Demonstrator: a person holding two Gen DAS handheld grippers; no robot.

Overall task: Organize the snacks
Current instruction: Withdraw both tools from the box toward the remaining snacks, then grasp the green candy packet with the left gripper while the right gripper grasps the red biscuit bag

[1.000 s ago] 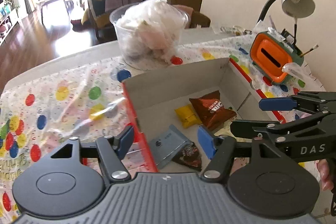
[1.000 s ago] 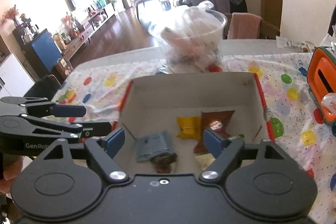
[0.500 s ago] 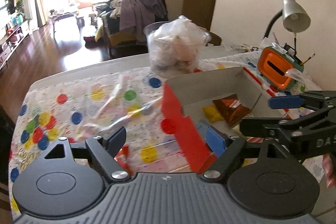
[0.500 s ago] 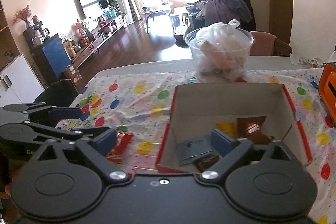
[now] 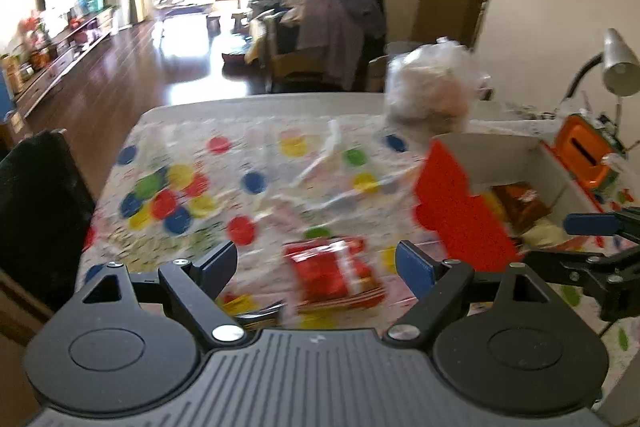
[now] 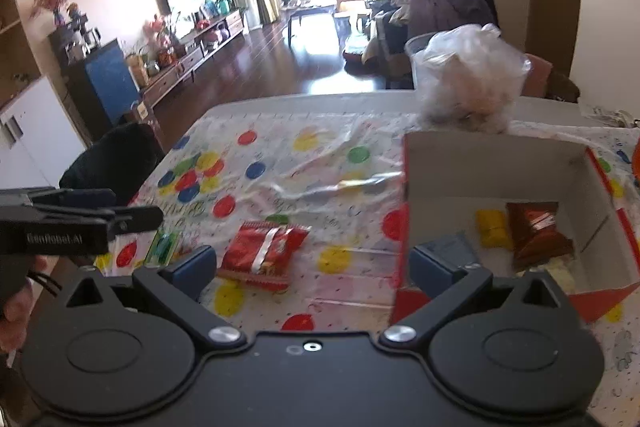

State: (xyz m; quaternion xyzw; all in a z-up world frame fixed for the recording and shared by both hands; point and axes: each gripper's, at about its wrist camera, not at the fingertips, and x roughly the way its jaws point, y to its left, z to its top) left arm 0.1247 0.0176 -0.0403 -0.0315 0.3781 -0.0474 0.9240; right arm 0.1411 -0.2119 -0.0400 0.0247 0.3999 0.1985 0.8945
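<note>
**Both grippers wide over the table, red snack pack loose beside the box**

Landmark: the cardboard box (image 6: 496, 167), red outside, grey inside, sitting on the table (image 6: 320, 99) under a dotted plastic cloth (image 6: 280, 163). Behind the box, touching or just beside its far wall, a clear tub (image 6: 468, 79) stuffed with crumpled plastic. Right of the box, an orange holder (image 5: 582, 151) and a desk lamp (image 5: 620, 67).

Inside the box: brown snack bag (image 6: 536, 231), yellow packet (image 6: 490, 227) just left of it, grey-blue packet (image 6: 452, 247) near the front wall, a pale packet at the front right corner.

Left of the box, out on the cloth: red snack pack (image 6: 262, 251), lying flat, apart from the box. Further left, a small green packet (image 6: 162, 247).

Left gripper (image 5: 316, 261): jaws opening, nothing clamped; the red pack lies below the gap, blurred. Right gripper (image 6: 312, 263): jaws spread fully, empty, the box's front left corner by its right finger.
</note>
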